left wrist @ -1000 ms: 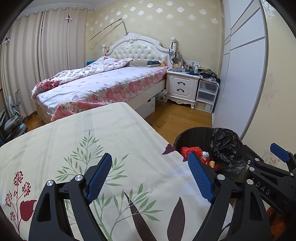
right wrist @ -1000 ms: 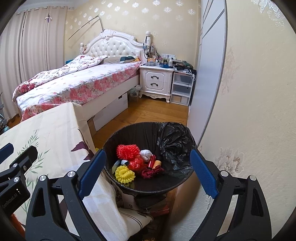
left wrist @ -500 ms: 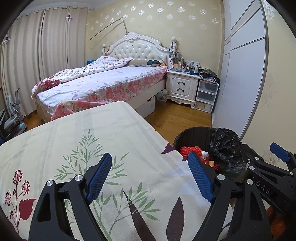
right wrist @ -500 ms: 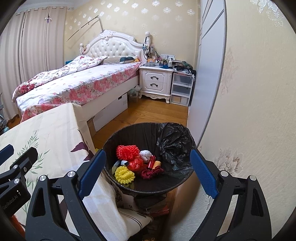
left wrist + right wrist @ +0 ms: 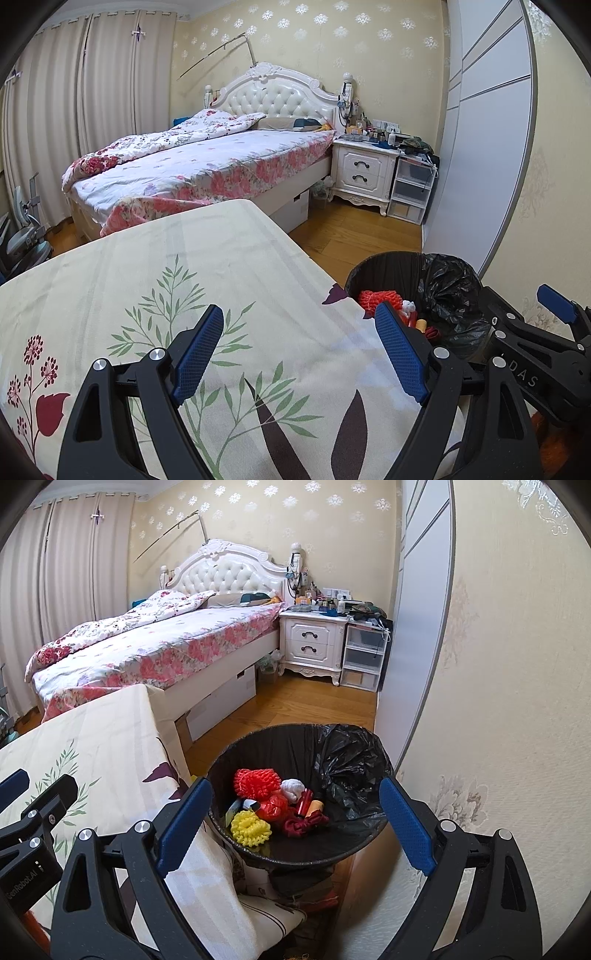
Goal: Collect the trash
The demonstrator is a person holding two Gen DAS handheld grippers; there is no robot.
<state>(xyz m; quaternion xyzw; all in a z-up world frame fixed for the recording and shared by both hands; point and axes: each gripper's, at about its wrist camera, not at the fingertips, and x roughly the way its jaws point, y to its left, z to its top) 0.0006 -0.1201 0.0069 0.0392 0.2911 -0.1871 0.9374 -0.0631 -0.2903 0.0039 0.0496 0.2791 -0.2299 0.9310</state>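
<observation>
From where I sit, my left tongs (image 5: 299,354) hang spread wide over the desk (image 5: 155,266) with nothing between them, and the flowered cloth under them shows no litter that I can make out. Further right, the bin (image 5: 295,853) with its black liner stands just beside the desk's edge, and the trash (image 5: 273,805) lies inside it: red and yellow foam nets, a white wad, some red cord. My right tongs (image 5: 295,825) hover above the bin, also spread wide and holding nothing. I judge the collecting is essentially finished; nothing left to fetch shows in either view.
</observation>
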